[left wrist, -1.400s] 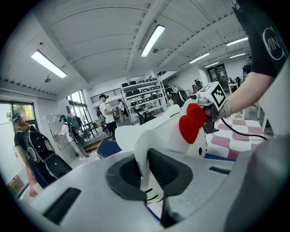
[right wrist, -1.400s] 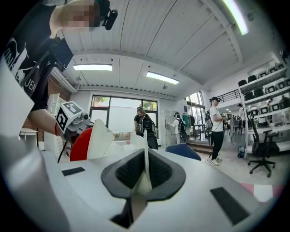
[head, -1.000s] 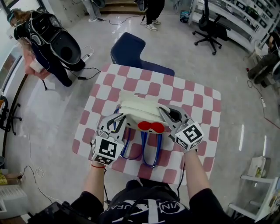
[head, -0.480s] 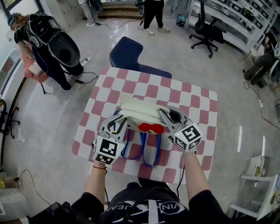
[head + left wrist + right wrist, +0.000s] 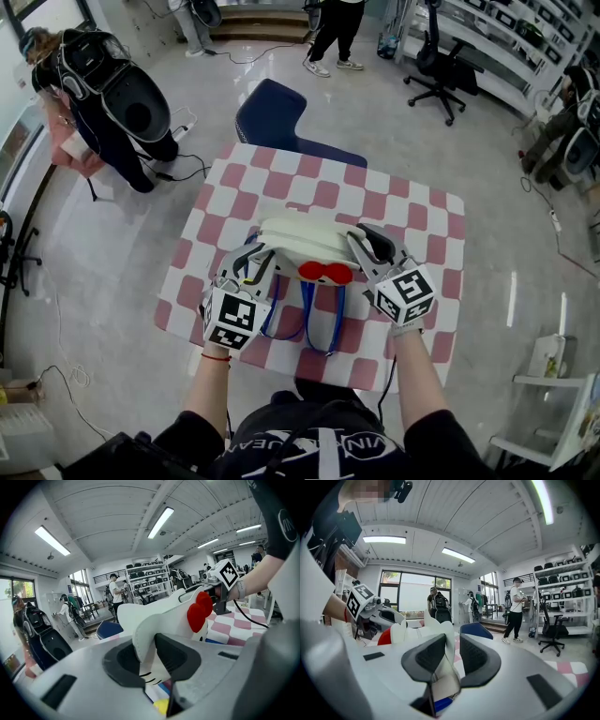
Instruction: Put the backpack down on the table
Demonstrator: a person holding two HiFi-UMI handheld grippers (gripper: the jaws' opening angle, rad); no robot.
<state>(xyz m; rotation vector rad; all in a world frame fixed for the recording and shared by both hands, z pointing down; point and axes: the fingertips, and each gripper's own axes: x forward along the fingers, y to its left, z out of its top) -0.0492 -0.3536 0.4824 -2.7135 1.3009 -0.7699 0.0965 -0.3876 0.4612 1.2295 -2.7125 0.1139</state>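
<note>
Currently both the left gripper and right gripper pinch thin white edges of the backpack, mid-frame over the checkered table; such shallow holds could slip, dropping it lopsided.

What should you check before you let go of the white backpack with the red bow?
1. Left gripper shut on the backpack: ok.
2. Right gripper shut on the backpack: ok.
3. Backpack over the checkered table, inside its edges: ok.
4. Backpack bottom resting on the table: cannot tell from above.
5. Blue straps inside the table's near edge: ok.
</note>
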